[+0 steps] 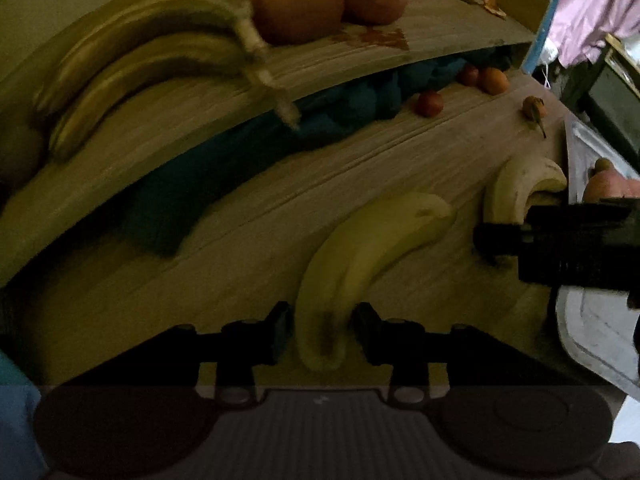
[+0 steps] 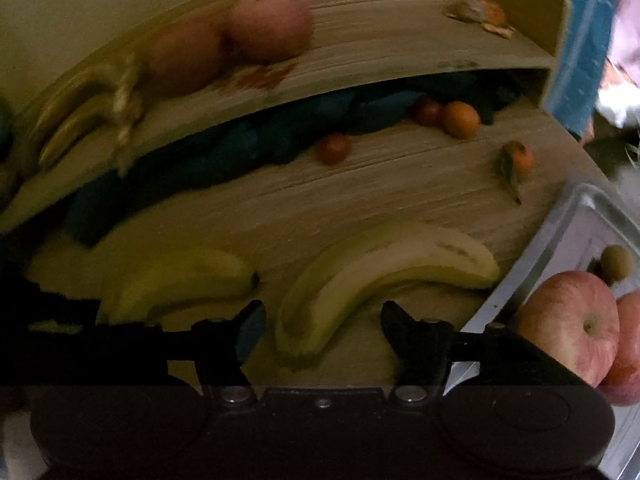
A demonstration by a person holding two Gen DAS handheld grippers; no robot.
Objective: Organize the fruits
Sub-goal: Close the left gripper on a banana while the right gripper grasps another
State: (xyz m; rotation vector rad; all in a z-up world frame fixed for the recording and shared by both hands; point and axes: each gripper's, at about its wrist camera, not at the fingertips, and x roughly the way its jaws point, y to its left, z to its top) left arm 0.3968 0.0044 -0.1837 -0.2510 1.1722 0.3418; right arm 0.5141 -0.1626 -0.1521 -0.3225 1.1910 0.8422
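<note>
both tools spread wide: left tool (image 1: pixel 322 330) straddles a banana (image 1: pixel 360 264), right tool (image 2: pixel 322 328) another banana (image 2: pixel 372 280); closing comes next.

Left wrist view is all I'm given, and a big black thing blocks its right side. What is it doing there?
Observer: That is the right hand-held gripper. Its jaws stand open on either side of the second banana, with a gap on both sides.
Operator: So it hasn't grabbed it. And what is on the metal tray behind it? I only see a bit of something reddish.
Observer: The tray holds a whole red apple, stem end facing the camera, with a second apple pressed against its right side.
</note>
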